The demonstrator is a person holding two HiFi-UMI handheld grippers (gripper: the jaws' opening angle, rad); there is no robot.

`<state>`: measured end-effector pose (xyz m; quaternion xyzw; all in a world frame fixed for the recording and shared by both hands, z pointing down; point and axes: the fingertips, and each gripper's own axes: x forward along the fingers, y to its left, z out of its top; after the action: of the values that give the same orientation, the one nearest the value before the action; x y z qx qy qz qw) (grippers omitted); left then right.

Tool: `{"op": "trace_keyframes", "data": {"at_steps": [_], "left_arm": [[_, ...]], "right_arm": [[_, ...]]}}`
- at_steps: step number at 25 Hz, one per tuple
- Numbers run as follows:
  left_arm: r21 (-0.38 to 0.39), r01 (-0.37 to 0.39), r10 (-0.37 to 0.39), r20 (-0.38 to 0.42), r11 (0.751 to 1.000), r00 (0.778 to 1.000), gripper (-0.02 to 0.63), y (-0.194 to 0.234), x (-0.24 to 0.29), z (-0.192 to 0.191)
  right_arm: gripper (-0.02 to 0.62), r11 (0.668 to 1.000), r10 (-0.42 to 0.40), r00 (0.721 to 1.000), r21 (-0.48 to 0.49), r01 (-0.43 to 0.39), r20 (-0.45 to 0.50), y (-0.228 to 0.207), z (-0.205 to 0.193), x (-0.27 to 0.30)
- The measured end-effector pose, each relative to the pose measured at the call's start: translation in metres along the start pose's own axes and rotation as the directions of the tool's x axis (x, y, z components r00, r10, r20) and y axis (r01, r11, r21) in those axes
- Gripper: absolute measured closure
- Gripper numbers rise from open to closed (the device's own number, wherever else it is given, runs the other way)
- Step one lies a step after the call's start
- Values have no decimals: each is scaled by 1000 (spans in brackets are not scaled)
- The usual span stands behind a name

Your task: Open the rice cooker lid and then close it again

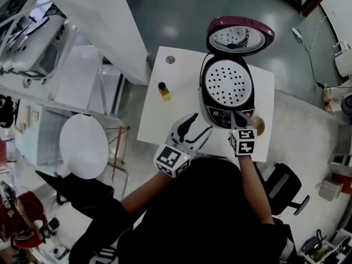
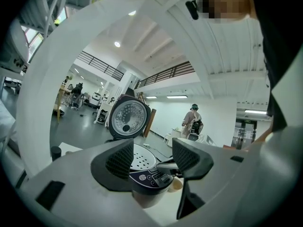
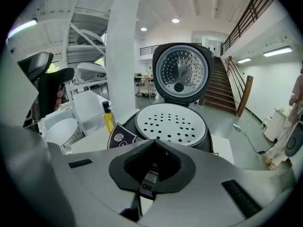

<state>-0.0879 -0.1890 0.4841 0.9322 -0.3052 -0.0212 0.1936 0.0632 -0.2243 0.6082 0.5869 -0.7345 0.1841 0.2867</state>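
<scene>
The rice cooker [image 1: 226,92] on the bench [image 1: 159,120] has its lid [image 1: 239,36] up, so pushing it down looks next; the right tongs [image 1: 238,116] are shut, the left tongs [image 1: 198,125] open and empty.

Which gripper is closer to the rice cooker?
Right. The right gripper is at the rice cooker's front panel; the left gripper hovers apart, off its front-left corner.
</scene>
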Motion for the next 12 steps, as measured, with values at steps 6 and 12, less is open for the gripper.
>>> {"op": "trace_keyframes", "data": {"at_steps": [6, 12], "left_arm": [[-1, 21, -21, -26, 1000, 999, 371, 7, 2, -3], [7, 29, -29, -12, 1000, 1000, 371, 14, 5, 11]], "right_arm": [[595, 1000, 24, 1000, 16, -24, -19, -1, 0, 1], [595, 995, 70, 997, 71, -71, 16, -3, 7, 0]]}}
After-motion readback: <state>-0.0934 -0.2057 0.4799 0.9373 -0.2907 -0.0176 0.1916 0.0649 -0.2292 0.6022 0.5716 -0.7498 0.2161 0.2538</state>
